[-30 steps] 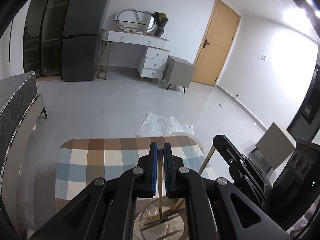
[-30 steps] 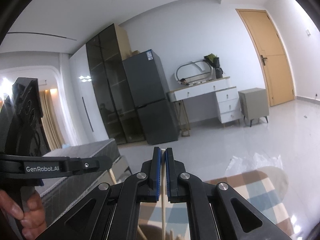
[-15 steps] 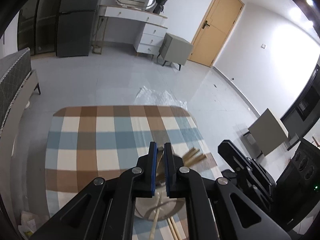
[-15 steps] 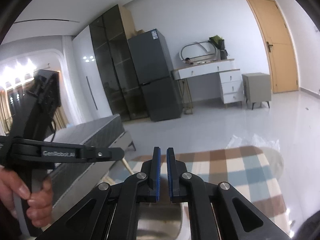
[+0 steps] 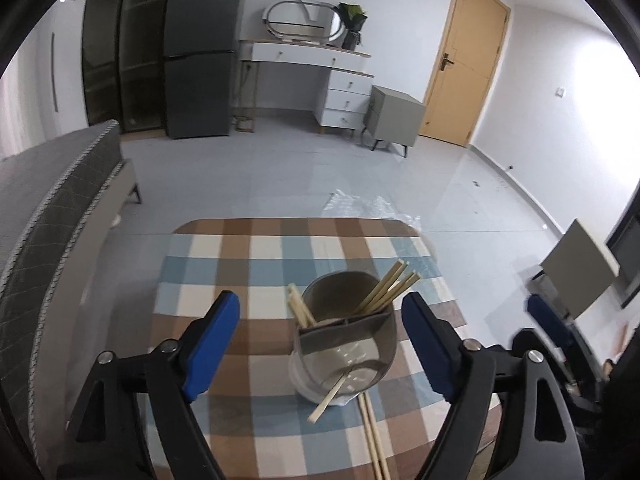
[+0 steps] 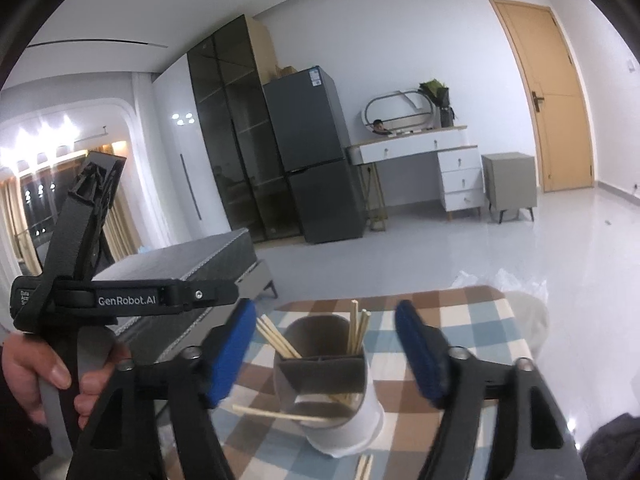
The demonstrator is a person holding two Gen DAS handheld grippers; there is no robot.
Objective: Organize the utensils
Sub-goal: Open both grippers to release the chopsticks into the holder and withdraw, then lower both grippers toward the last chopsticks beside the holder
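A grey divided utensil holder stands on the checked table. Several wooden chopsticks stick out of its far compartments, and one chopstick leans out of the near one. More chopsticks lie on the table in front of it. My left gripper is open and empty, its jaws to either side of the holder. My right gripper is open and empty, also framing the holder, with one chopstick lying across its near rim.
A grey bed runs along the table's left side. Crumpled clear plastic lies on the floor past the table's far edge. A fridge, dresser and door line the far wall.
Both grippers were shut on chopsticks a second ago; both have opened wide and let go. The chopsticks now stand in the holder, and both cameras have pulled back and tilted down onto it.
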